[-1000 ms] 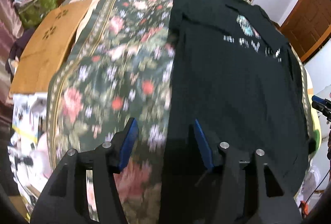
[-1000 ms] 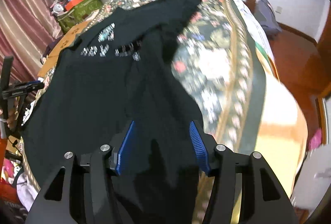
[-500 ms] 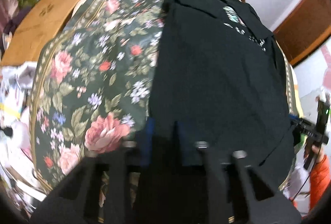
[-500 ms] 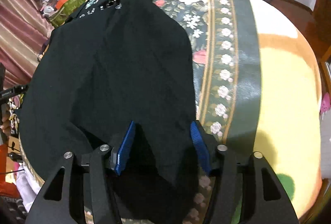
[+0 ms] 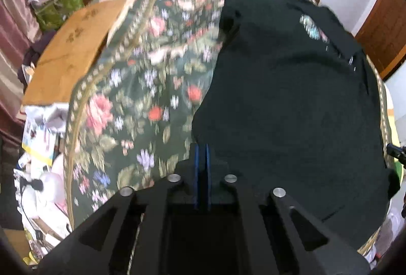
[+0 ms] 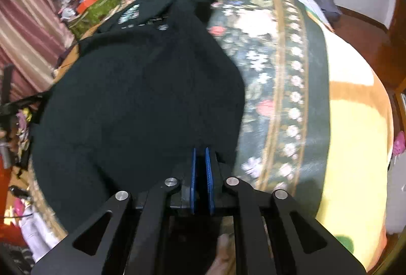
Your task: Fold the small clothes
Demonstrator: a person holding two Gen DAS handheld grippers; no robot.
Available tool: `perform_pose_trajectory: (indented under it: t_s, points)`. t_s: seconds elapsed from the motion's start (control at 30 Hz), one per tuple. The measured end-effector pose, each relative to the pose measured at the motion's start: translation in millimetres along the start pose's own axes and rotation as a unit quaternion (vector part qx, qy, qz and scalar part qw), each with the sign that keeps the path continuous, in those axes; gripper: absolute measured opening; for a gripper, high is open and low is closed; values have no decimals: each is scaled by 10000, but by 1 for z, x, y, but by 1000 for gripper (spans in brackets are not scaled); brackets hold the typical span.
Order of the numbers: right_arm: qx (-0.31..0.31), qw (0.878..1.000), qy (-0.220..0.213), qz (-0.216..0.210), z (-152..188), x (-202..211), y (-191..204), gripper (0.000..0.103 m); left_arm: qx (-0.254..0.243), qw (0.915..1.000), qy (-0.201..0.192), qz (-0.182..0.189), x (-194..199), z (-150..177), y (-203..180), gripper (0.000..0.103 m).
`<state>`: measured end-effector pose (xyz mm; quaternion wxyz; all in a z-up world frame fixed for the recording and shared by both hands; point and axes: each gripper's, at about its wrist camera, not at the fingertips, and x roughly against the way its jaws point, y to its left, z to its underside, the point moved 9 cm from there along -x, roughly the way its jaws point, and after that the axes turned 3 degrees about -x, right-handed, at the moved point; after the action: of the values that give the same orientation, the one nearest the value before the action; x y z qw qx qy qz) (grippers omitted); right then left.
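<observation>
Black shirt (image 5: 291,102), flat on floral bedspread (image 5: 142,87): left gripper (image 5: 201,148) clamped on hem, right gripper (image 6: 200,150) closing on hem. Step: gripping. Next, presumably: lift both corners together toward the collar.

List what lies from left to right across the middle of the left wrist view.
Striped curtain → cardboard box → floral bedspread → black shirt → wooden door.

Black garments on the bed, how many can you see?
1. A single black shirt lies spread on the floral bedspread, its printed chest toward the far end and its near hem at both grippers' fingers. Anything lying beneath it would be hidden.
</observation>
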<state>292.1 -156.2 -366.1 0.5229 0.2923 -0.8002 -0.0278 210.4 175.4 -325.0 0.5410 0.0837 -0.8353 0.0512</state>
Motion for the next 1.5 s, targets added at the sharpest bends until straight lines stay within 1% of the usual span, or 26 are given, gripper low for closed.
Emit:
perform_pose_trajectory:
  t_s: [0.03,0.07,0.1,0.17,0.27,0.33,0.43,0.53,0.7,0.73,0.8,0.87,0.9,0.93,0.97,1.0,1.07,1.13,1.17,1.23,1.27,1.3,1.37,1.5]
  points:
    - [62,9999,24,-86,3,2,7,32,13,10000,27,-9,0,6,1,10]
    - [105,9998,32,-139,6,2,11,37,28,10000,26,-7,2,11,3,16]
    - [175,9996,36,-203,8,4,18,40,35,10000,9,-4,4,15,5,19]
    - [325,9990,116,-291,16,2,33,40,31,10000,-21,-17,10,23,9,38]
    - [375,9983,284,-356,24,-8,40,40,0,10000,-9,-19,16,38,17,54]
    - [246,9983,302,-425,30,-10,38,40,-20,10000,34,22,20,51,19,57]
    - [43,9983,323,-490,38,-8,30,40,-51,10000,17,-19,27,66,27,67]
    - [-123,9985,348,-409,50,0,18,42,18,10000,29,41,31,78,33,69]
    - [-507,9983,260,-94,53,16,-7,42,222,9994,89,240,36,87,34,69]
    - [-595,9979,250,-48,54,18,-10,45,228,9993,96,277,36,87,33,68]
    - [-715,9970,263,124,58,19,-21,48,244,9992,81,307,35,88,31,68]
    - [-822,9959,351,118,65,18,-25,48,325,9982,93,499,34,88,28,58]
    - [-915,9949,430,35,69,14,-25,48,393,9971,106,650,34,87,26,49]
    - [-966,9942,471,-37,72,12,-23,48,443,9958,124,795,33,86,23,37]
    - [-966,9943,454,-52,72,12,-20,48,471,9946,134,911,33,85,20,30]
    - [-945,9946,415,-59,74,11,-18,48,454,9946,119,920,33,84,18,27]
    - [-953,9945,398,-181,75,10,-12,48,369,9951,103,913,33,83,13,15]
    - [-949,9944,367,-293,77,8,-8,47,253,9959,88,867,34,82,7,9]
    - [-930,9946,348,-308,78,7,-7,45,193,9966,70,795,35,81,4,8]
    - [-849,9949,285,-473,76,7,0,25,127,9972,25,730,37,79,0,8]
    - [-814,9952,253,-484,74,7,1,17,125,9974,3,715,38,77,0,7]
    - [-745,9958,213,-478,72,9,3,7,122,9974,-33,705,40,75,-1,7]
    - [-657,9969,68,-419,65,13,5,7,117,9975,-156,685,46,70,-2,7]
    - [-586,9964,-513,-338,38,39,3,6,184,9959,-612,642,75,47,1,7]
